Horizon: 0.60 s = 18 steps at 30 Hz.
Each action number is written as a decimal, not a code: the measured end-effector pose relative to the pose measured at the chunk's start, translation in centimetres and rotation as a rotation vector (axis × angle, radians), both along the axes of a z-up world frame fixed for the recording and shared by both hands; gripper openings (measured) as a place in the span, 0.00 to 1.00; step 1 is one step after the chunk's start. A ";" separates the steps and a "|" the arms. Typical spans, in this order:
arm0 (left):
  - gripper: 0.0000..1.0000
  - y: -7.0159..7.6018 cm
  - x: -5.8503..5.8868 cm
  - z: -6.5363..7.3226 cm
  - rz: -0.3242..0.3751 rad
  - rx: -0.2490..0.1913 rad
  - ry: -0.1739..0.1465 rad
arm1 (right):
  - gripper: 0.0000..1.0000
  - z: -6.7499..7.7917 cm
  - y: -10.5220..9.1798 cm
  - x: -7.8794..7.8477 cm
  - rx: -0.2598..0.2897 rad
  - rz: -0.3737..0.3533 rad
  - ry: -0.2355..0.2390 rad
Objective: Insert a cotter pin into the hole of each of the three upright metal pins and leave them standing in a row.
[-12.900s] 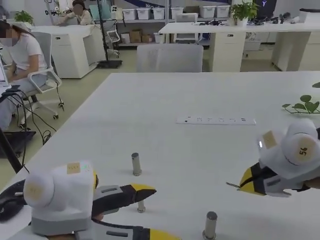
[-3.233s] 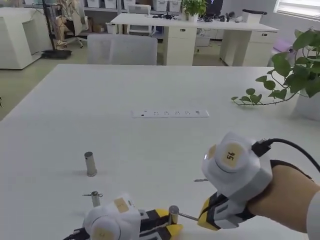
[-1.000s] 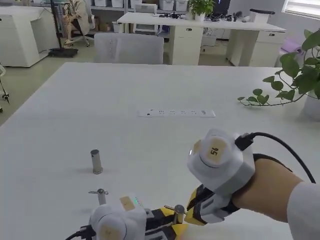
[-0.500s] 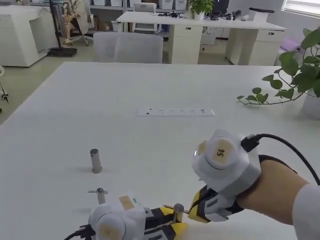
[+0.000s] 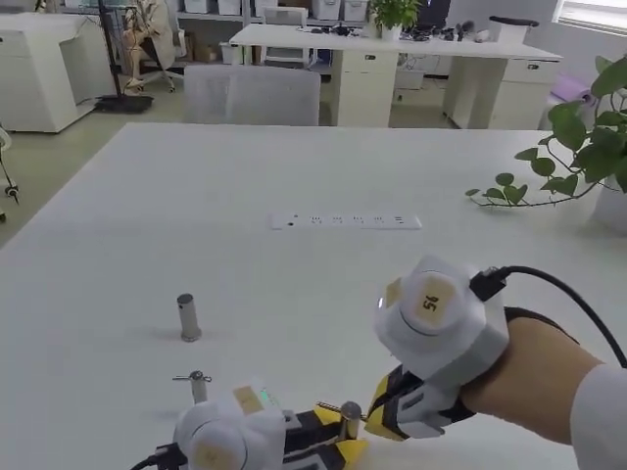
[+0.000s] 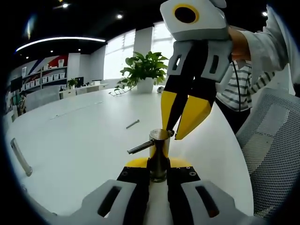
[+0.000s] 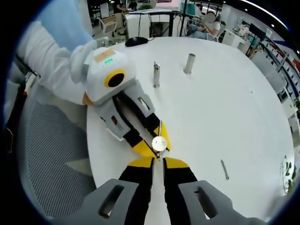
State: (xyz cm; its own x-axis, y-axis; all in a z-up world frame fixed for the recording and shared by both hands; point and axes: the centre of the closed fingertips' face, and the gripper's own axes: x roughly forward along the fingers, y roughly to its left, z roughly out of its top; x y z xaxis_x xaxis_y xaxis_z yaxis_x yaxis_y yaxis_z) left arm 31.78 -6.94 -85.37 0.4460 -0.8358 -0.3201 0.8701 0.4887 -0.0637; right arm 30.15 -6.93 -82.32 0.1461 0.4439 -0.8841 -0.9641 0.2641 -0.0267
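Three short, upright, grey metal pins stand on the white desk [image 5: 294, 176]. The far pin [image 5: 189, 317] is bare. The middle pin [image 5: 199, 385] carries a fitted cotter pin [image 5: 182, 376] across its head. The near pin [image 6: 159, 157] is clamped low on its shaft by the yellow-tipped left gripper [image 6: 158, 171].

The right gripper [image 7: 158, 161] is pressed together on one end of a thin silvery cotter pin [image 6: 139, 147], whose other end pokes out beyond the near pin's hole.

The likeliest trouble is a push or twist off the line of the hole, which could bend the thin wire or lever the near pin askew in the left jaws. If the left gripper lets go while the right one is tugging, the near pin could topple. The left gripper's bulky body sits near the middle pin, so a careless swing could knock that pin over and break the row. A spare cotter pin [image 6: 132, 123] lies loose on the desk, and a sweeping sleeve could send it sliding off.
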 end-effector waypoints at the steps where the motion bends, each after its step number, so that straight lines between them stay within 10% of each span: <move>1: 0.11 0.0 0.0 0.0 -0.002 0.003 -0.001 | 0.11 0.0 -0.1 0.1 0.000 -0.003 -0.006; 18: 0.12 0.0 -0.2 -0.1 -0.017 0.037 0.002 | 0.24 -0.8 -1.3 -0.8 0.143 -0.136 0.066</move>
